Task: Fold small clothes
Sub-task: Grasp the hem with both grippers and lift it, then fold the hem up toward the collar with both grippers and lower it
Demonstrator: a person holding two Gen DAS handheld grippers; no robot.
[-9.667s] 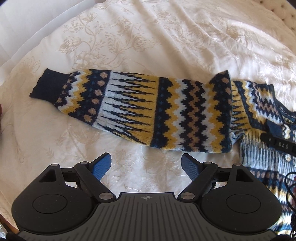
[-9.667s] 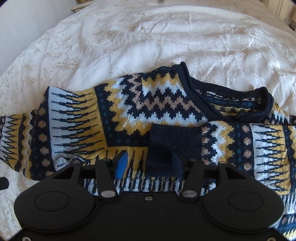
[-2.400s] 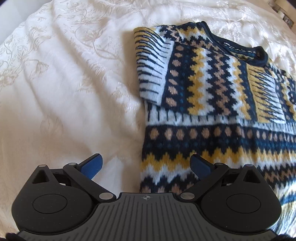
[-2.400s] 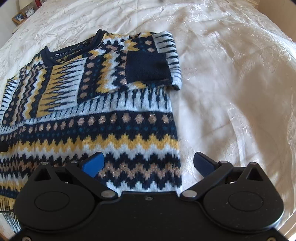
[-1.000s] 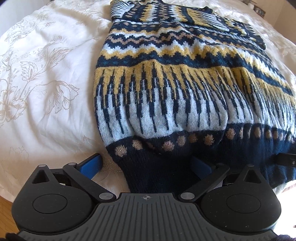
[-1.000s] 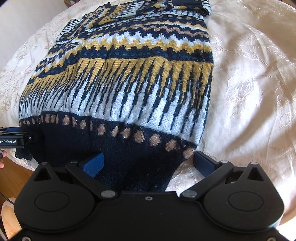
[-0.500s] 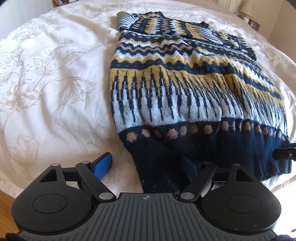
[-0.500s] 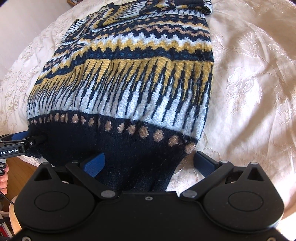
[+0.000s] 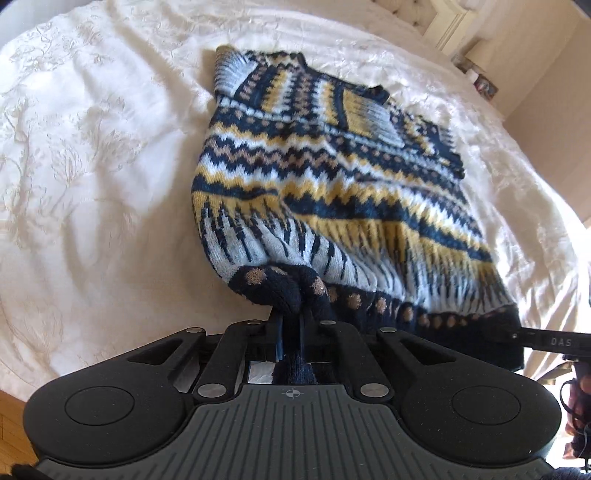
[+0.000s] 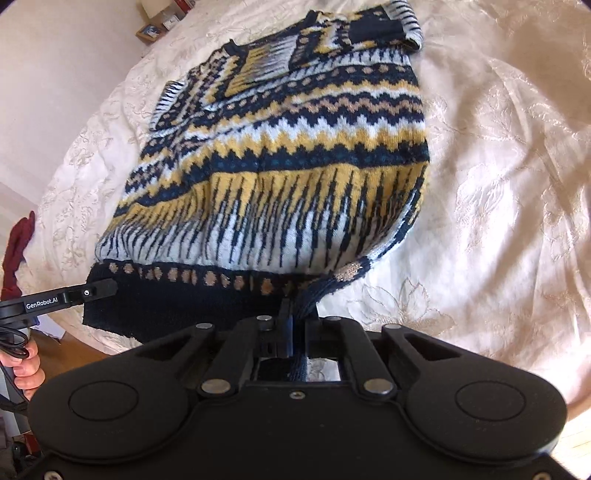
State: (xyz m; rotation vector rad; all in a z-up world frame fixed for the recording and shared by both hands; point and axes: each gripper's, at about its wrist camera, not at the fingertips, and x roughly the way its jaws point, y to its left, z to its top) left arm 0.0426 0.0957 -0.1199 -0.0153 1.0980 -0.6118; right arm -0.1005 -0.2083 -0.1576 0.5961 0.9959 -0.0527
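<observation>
A navy, yellow and white patterned sweater (image 9: 332,184) lies on the bed with both sleeves folded across its chest. My left gripper (image 9: 291,325) is shut on the left corner of its navy hem, which bunches up off the bed. My right gripper (image 10: 297,314) is shut on the right corner of the hem of the sweater (image 10: 295,166). The hem hangs stretched between the two grippers. The right gripper's finger also shows at the right of the left wrist view (image 9: 535,339), and the left gripper's finger at the left of the right wrist view (image 10: 66,295).
The cream floral bedspread (image 9: 92,184) surrounds the sweater. The bed's near edge and wooden floor (image 10: 74,350) lie just below the hem. A dark red cloth (image 10: 16,251) sits at the far left. Framed photos on a bedside surface (image 10: 151,29) stand beyond the bed.
Both grippers have closed on the hem corners and lifted them. Earlier the jaws stood open around the flat hem.
</observation>
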